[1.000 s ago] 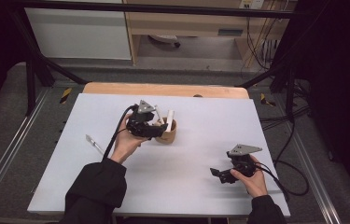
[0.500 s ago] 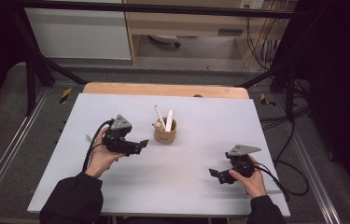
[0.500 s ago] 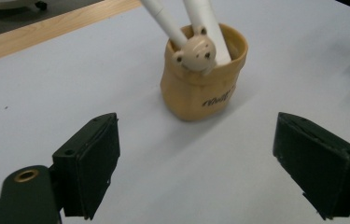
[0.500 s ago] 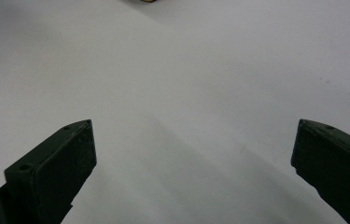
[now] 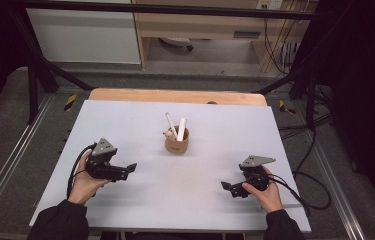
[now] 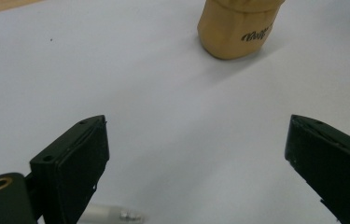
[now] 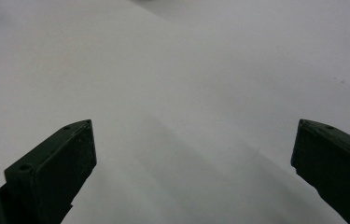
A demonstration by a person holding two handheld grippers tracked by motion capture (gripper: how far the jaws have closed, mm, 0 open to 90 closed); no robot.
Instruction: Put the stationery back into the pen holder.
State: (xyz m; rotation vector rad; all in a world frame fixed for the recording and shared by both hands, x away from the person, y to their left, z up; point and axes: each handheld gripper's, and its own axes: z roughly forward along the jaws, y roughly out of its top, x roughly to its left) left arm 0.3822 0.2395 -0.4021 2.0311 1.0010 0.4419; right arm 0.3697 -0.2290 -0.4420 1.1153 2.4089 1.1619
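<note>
A tan wooden cup (image 5: 177, 143) stands mid-table with two white pens (image 5: 181, 128) leaning upright in it and a small figure at its rim. My left gripper (image 5: 131, 168) hovers left of the cup, open and empty, pointing toward it. In the left gripper view the cup (image 6: 238, 28) sits ahead of the gripper (image 6: 197, 120), and a white pen with a metal tip (image 6: 112, 215) lies on the table beside the left jaw. My right gripper (image 5: 225, 186) rests low at the near right, open, with bare white table between its jaws (image 7: 195, 122).
The white tabletop (image 5: 125, 120) ends in a wooden strip (image 5: 175, 95) at the far edge. Black frame rails run along both sides. Cables (image 5: 305, 165) trail off the right side of the table from the right gripper.
My left gripper drew back from the cup to the left and nearer the person, now open; a white pen it carried stands in the cup. The right gripper stayed put.
</note>
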